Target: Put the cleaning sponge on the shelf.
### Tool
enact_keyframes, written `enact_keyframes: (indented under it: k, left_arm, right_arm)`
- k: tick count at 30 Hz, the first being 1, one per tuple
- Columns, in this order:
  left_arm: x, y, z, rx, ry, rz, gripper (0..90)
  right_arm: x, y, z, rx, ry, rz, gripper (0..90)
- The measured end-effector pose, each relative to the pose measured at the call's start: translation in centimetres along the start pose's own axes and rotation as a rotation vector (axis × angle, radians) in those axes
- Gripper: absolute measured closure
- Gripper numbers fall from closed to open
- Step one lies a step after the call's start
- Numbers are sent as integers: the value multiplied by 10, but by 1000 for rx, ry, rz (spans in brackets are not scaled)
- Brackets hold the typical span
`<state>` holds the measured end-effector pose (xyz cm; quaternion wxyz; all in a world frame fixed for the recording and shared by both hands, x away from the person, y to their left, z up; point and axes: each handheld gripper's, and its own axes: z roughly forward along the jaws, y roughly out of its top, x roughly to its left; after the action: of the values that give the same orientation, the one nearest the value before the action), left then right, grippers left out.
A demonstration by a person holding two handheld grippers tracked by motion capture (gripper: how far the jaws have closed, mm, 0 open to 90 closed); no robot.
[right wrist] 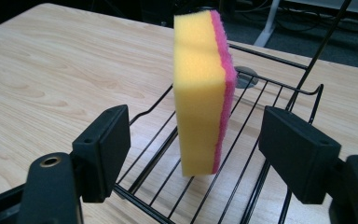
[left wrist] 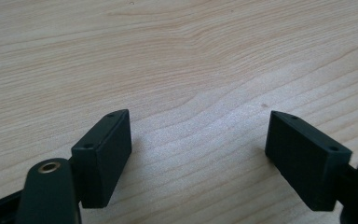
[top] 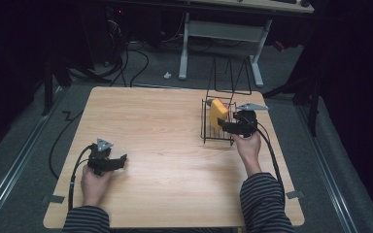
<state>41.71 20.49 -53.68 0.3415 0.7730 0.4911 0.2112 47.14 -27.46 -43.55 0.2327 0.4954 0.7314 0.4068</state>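
A yellow sponge (top: 217, 112) with a pink scouring side stands on edge in a black wire rack (top: 208, 136) at the right of the wooden table (top: 165, 141). My right gripper (top: 224, 125) is at the rack's near right side, open. In the right gripper view the sponge (right wrist: 200, 93) stands upright on the rack's wires (right wrist: 279, 84), just ahead of my right gripper (right wrist: 196, 123), with a gap to each pad. My left gripper (top: 121, 161) rests low at the table's near left. It is open over bare wood, nothing between the jaws of my left gripper (left wrist: 198, 140).
A tall wire back (top: 230, 75) rises from the rack toward the table's far edge. Beyond the table a white desk frame (top: 221, 43) and cables (top: 126, 63) stand on the grey floor. Cables trail from both grippers off the near edge.
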Motion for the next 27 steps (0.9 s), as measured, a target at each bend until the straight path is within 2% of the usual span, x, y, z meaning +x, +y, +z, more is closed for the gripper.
enact_keyframes:
  k: [5,11,16,24,27]
  left_arm:
    - [0,0,0,0,0,0,231]
    - [0,0,0,0,0,1,232]
    - [0,0,0,0,0,0,232]
    - [0,0,0,0,0,0,232]
    - [0,0,0,0,-1,1,231]
  right_arm:
    - [0,-1,-6,-30,4,6,279]
    - [-3,-5,-14,-22,1,13,282]
    - [-3,-4,-23,-46,3,21,287]
    - [-2,-4,-34,-56,-4,-3,296]
    - [-3,-7,-39,-76,-3,17,305]
